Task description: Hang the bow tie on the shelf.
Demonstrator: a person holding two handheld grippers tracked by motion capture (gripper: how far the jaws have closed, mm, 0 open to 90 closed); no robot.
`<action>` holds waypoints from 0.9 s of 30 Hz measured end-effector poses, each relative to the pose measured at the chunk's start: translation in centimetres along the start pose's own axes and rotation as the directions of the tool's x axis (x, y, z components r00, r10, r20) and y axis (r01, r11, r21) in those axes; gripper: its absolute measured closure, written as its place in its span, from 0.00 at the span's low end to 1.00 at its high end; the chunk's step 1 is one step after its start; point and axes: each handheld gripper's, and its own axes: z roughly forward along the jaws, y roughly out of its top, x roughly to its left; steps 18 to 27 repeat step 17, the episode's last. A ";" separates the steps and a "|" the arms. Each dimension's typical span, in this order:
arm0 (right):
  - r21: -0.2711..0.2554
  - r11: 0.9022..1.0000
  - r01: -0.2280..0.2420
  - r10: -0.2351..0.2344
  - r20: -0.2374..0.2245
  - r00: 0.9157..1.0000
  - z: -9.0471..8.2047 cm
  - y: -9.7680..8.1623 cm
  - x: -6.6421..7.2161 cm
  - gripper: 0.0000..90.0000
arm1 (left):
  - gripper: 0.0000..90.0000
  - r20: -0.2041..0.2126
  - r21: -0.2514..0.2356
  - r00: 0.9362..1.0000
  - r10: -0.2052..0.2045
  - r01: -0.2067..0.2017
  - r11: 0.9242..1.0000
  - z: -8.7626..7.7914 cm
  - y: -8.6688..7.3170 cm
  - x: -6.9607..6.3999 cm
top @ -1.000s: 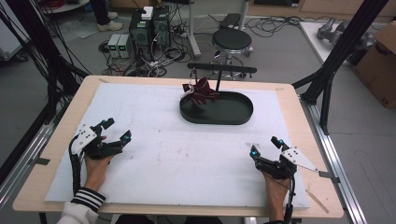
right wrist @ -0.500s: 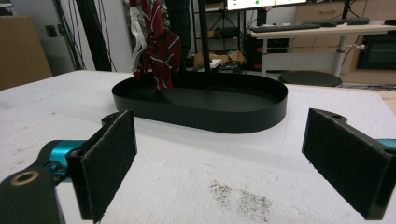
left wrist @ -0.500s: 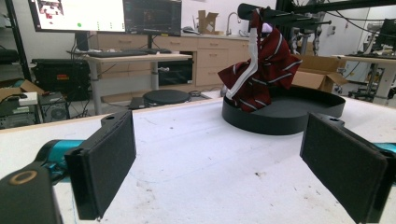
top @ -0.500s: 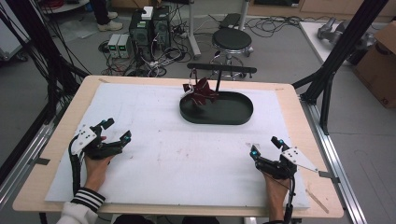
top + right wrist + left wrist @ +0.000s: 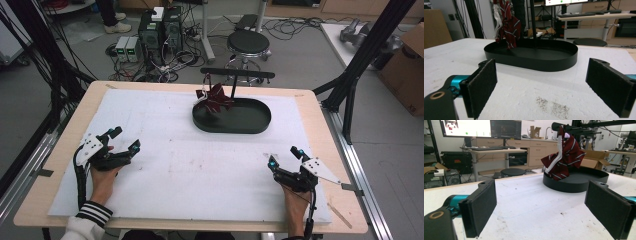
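- High view: the left gripper (image 5: 124, 139) and right gripper (image 5: 284, 155) rest on the white table cover (image 5: 165, 170) near its front corners, both with jaws spread and holding nothing. Well ahead, the dark red striped cloth (image 5: 216, 98) hangs from the black rack (image 5: 238, 74), dipping into the oval black tray (image 5: 250, 125).
- Left gripper view: its pads (image 5: 482, 207) stand wide apart; the cloth (image 5: 566, 155) drapes over the tray's (image 5: 574, 185) left end.
- Right gripper view: jaws gape, empty; the cloth (image 5: 509, 25) hangs at the tray's (image 5: 544, 62) far left.
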 end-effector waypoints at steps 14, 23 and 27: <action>0.000 1.000 -0.001 0.001 0.000 1.000 0.0 0.0 0.0 0.10 | 0.12 -0.007 0.001 1.000 0.006 -0.006 1.000 0.0 0.0 0.0; 0.000 1.000 -0.002 0.002 -0.001 1.000 0.0 0.0 0.0 0.10 | 0.12 -0.007 0.001 1.000 0.006 -0.006 1.000 0.0 0.0 0.0; 0.000 1.000 -0.002 0.002 -0.001 1.000 0.0 0.0 0.0 0.10 | 0.12 -0.007 0.001 1.000 0.006 -0.006 1.000 0.0 0.0 0.0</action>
